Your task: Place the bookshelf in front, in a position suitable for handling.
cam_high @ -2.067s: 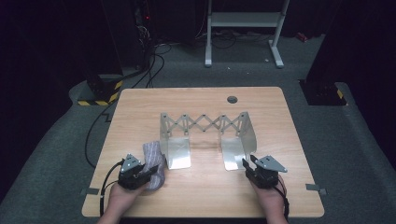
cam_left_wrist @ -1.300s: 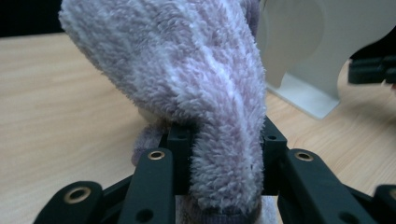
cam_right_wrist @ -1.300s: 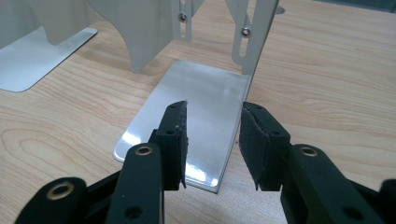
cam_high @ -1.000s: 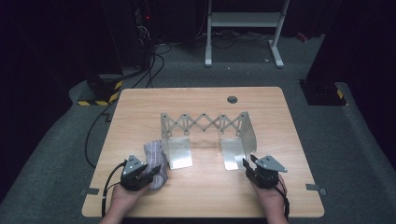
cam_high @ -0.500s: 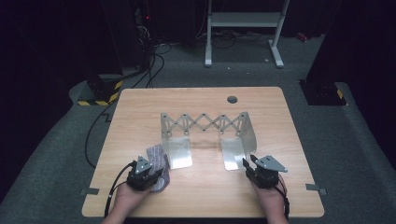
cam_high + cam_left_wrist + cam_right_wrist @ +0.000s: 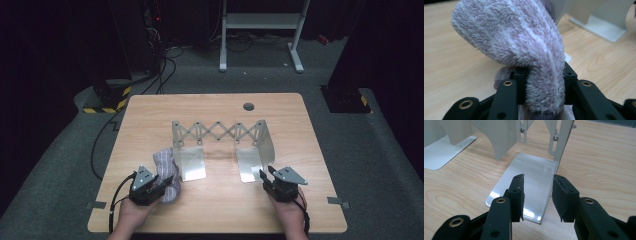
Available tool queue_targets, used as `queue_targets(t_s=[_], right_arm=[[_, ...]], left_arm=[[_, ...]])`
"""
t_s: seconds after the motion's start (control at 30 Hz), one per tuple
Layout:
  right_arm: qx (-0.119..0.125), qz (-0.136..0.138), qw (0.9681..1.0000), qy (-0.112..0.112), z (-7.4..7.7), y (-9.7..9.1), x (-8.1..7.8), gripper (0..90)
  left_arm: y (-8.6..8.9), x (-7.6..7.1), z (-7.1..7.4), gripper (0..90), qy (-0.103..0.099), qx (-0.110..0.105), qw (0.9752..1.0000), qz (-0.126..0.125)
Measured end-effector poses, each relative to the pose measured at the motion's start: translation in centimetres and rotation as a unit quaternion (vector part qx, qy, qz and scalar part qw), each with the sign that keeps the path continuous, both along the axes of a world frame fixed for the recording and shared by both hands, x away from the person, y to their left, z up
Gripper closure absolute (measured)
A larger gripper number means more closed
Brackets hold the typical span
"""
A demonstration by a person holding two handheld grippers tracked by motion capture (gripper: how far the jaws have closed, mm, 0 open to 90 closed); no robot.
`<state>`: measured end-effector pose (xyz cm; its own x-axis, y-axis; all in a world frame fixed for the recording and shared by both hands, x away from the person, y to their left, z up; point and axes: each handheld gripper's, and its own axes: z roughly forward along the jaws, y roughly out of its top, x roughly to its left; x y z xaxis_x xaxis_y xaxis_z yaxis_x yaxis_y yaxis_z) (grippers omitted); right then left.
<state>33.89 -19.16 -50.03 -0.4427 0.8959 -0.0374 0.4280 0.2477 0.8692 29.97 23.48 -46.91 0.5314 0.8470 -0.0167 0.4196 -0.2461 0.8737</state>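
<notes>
A fuzzy lilac-and-white sock (image 6: 166, 165) is held near the table's front left. My left gripper (image 6: 162, 185) is shut on it. In the left gripper view the sock (image 6: 511, 37) bulges up and forward out of the jaws of that gripper (image 6: 544, 72), just above the wood. A metal scissor-type rack (image 6: 218, 132) stands mid-table on two flat foot plates. My right gripper (image 6: 266, 173) is open and empty at the near end of the right foot plate (image 6: 248, 162). In the right gripper view its jaws (image 6: 537, 185) hover over that shiny plate (image 6: 531, 175).
The rack's left foot plate (image 6: 191, 165) lies just right of the sock and appears again in the right gripper view (image 6: 444, 147). A round cable hole (image 6: 248, 106) sits near the table's far edge. Cables and a stand's legs (image 6: 260, 35) are on the floor beyond.
My left gripper has risen slightly with the sock, which now stands more upright. The right gripper has stayed put.
</notes>
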Motion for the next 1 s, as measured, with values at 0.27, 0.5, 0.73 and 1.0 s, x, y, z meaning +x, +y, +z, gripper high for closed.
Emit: queue_targets(t_s=[0.27,0.5,0.73,1.0], right_arm=[[0.002,-0.006,1.0000,0.000,0.1,0.0,-0.2,61.9],[0.002,-0.006,1.0000,0.001,0.0,-0.2,-0.1,61.9],[0.003,-0.008,1.0000,0.001,0.0,-0.3,-0.1,61.9],[0.001,-0.004,1.0000,0.002,-0.1,-0.2,-0.1,61.9]], left_arm=[[0.0,-1.3,2.8,66.5,-0.050,-0.021,0.9985,-0.011],[-0.2,-1.3,2.8,66.5,-0.056,-0.017,0.9982,-0.009],[-0.2,-0.7,1.6,66.5,-0.034,-0.019,0.9992,-0.009],[-0.1,0.1,-0.2,66.5,0.000,-0.008,0.9999,-0.009]])
